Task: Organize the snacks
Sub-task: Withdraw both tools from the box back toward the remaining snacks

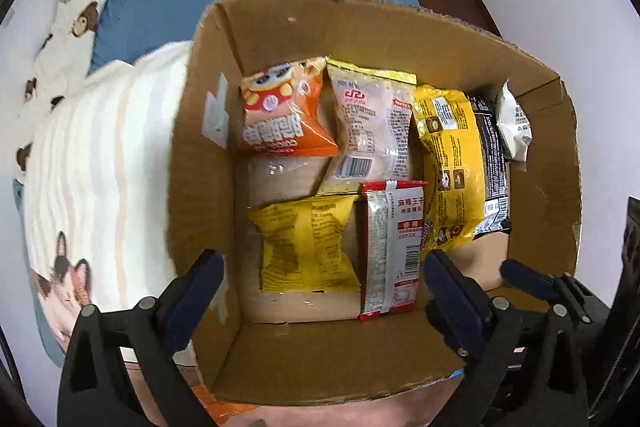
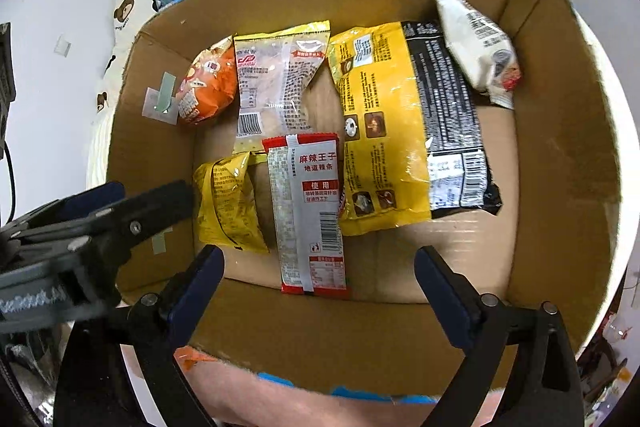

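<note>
1. Both jaws spread wide, nothing between pads, nothing touched.
2. Left gripper [image 1: 322, 279]: pointing straight down into box [image 1: 384, 27], fully apart, hovering clear above packets. Yellow pack [image 1: 304, 247] sitting right between its jaws lower down on the box floor, red pack [image 1: 390, 251] just inside its right jaw. No contact with either.
3. Right gripper [image 2: 320, 279]: tilted steeply down, wide apart, empty. Red pack [image 2: 308, 211] lying between its jaws, near end closest to them; yellow pack [image 2: 228, 203] just beyond its left jaw. Left gripper body visible beside that left jaw, at box's near-left wall.
4. Progress: seven packets already in box. Far from jaws, along back wall: orange bag [image 1: 280, 107], clear pouch [image 1: 368, 131]. Off past right jaw: big yellow bag [image 1: 452, 163] overlapping black pack [image 1: 494, 163], white pack [image 1: 514, 123] leaning in far right corner.
5. Judged: red and yellow packs look freshly set down in front row, grippers free for next pick.
6. Left to do: cannot tell if more snacks wait outside; none visible on bed [image 1: 100, 155] or around box. Bare cardboard floor near right jaw in right view, so room for more.
7. Layout loose, bags overlapping; maybe straightening needed, judgement only.
</note>
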{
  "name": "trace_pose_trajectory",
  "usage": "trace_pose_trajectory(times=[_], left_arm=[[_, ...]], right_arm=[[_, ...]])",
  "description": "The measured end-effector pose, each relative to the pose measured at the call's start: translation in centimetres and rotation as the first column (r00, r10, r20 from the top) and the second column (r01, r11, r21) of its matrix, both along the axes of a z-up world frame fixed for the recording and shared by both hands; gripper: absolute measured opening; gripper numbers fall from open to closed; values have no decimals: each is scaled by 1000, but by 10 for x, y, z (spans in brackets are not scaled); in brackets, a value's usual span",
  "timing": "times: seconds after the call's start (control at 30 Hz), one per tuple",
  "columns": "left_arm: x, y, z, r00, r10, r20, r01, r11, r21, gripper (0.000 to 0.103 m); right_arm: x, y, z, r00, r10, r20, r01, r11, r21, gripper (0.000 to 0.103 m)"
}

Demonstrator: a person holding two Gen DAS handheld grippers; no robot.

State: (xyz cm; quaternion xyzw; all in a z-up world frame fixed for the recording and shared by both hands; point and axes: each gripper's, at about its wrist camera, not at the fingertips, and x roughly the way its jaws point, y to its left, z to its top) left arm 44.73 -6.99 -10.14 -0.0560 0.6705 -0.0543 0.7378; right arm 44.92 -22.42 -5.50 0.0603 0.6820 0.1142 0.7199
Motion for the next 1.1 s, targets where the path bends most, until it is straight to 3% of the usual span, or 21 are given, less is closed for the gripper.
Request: trace_pose_trajectory(times=[0.47, 0.63, 0.9, 1.1], left_arm=[[-44, 6, 47, 987, -7, 163, -3, 998, 60, 102], [-69, 3, 63, 973, -15, 231, -4, 997, 81, 102], [-119, 4, 85, 945, 14, 326, -31, 999, 45, 102], [-153, 5, 102, 924, 4, 383, -26, 998, 54, 102]], right_arm=[[-35, -24, 47, 994, 8, 107, -3, 999, -46, 98], [-52, -27, 66, 985, 4, 170, 4, 999, -43, 98], [-91, -28, 103, 960, 24, 279, -5, 998, -70, 98], [-124, -31, 131, 943, 17, 333, -9, 1000, -26, 98]])
